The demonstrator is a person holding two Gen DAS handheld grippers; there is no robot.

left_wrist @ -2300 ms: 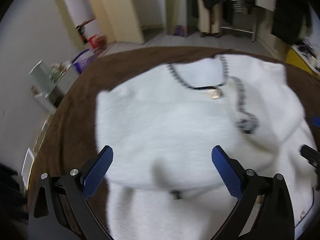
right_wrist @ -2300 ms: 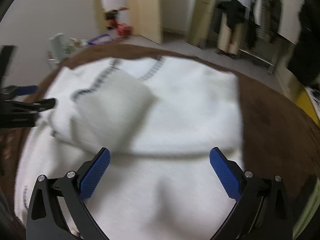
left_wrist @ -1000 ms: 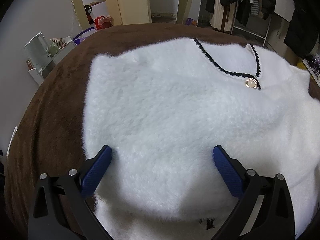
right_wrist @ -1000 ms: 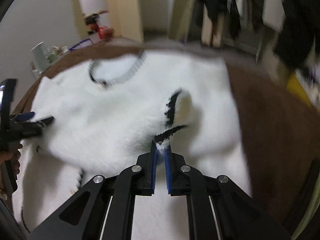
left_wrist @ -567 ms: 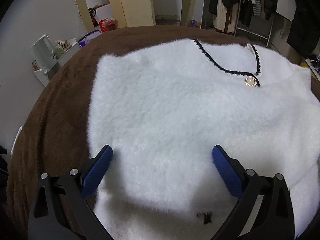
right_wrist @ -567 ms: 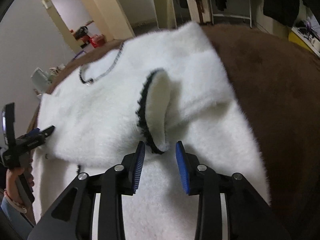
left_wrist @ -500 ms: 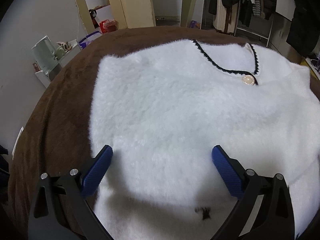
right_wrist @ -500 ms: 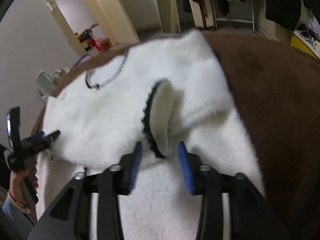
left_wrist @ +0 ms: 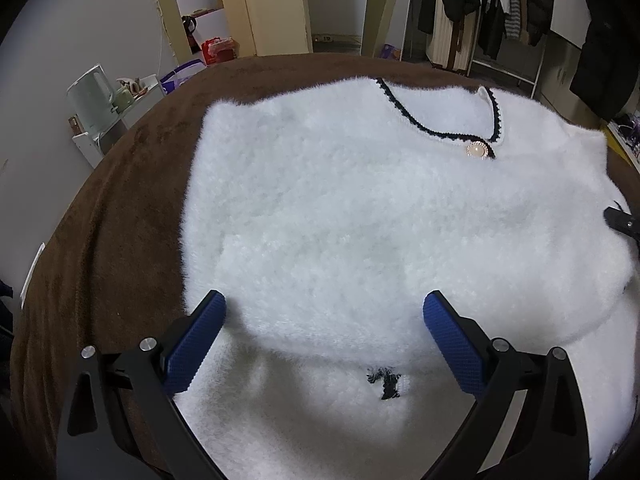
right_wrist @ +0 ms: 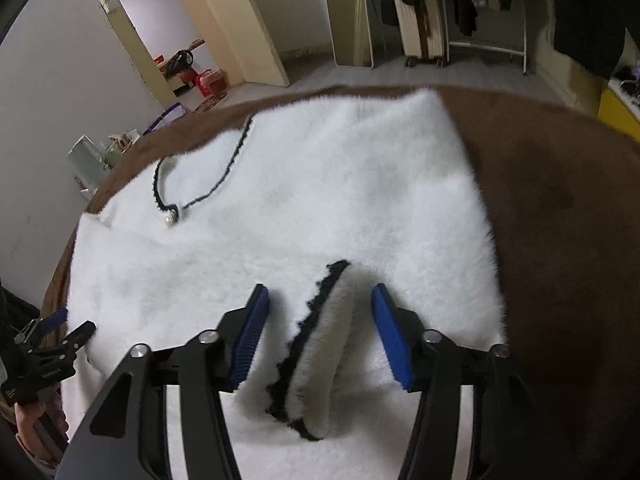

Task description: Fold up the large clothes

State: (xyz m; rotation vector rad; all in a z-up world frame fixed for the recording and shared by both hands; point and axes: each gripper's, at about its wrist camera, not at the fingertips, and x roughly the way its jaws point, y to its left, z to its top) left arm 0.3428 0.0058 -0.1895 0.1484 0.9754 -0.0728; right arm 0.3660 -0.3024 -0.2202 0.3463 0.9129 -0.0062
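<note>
The white sweater [left_wrist: 360,216] lies on the brown blanket [left_wrist: 112,240]; both the left gripper [left_wrist: 324,344] and the right gripper [right_wrist: 320,336] are released, holding nothing.

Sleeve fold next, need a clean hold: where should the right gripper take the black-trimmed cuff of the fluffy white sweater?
Grip the black-trimmed cuff across its raised, doubled end, coming straight forward and down. It already stands up between the open right gripper fingers, so closing should pinch both layers.

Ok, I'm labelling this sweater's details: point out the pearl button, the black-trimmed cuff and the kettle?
pearl button [left_wrist: 476,149]: left wrist view, on its round pearl face.
black-trimmed cuff [right_wrist: 320,344]: right wrist view, on the white fluff beside the black edging.
kettle [left_wrist: 89,101]: left wrist view, on its pale green body.
</note>
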